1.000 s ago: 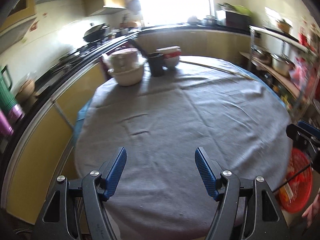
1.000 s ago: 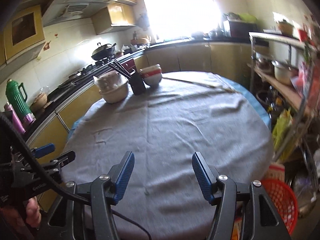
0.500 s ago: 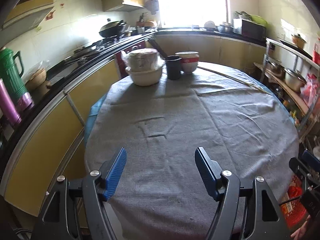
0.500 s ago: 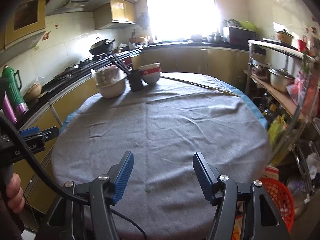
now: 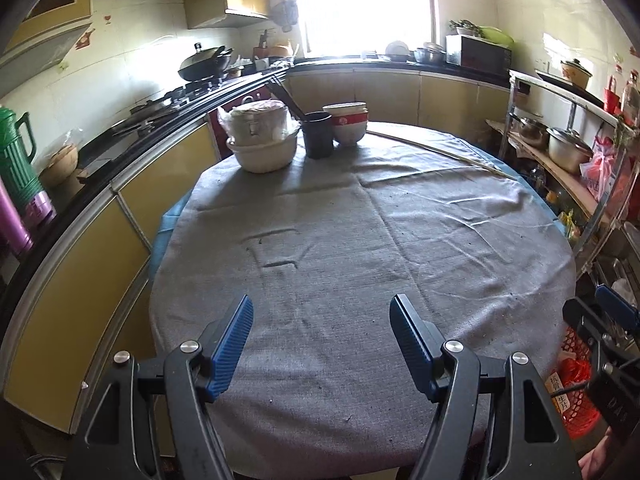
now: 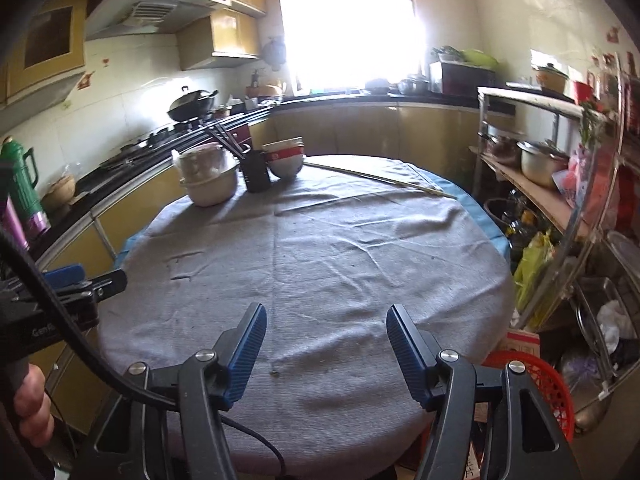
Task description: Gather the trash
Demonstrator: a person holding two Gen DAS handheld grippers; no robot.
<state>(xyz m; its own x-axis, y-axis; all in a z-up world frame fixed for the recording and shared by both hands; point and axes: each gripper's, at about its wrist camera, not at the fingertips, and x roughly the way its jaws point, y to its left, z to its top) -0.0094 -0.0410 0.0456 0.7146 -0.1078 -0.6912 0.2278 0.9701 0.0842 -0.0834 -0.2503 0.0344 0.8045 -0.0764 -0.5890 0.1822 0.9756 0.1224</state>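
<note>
- left gripper: jaws spread about halfway, nothing between, above grey tablecloth, touching nothing
- right gripper: jaws spread likewise, holding nothing, over near table edge
- red trash basket: on floor right of table, paper scraps inside

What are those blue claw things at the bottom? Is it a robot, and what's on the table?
No robot here: a person holds a grabbing tool in each hand. Each tool has two blue fingers and a little camera looking along them, so one picture comes from the left gripper and the other from the right gripper. At the left edge of the right camera's picture you can spot the person's hand holding the other tool. Both grippers are open and hold nothing. They hang over a round table with a grey cloth. At its far side stand a cream bowl with a pot in it, a dark cup and a red-and-white bowl. A red basket sits on the floor.
</note>
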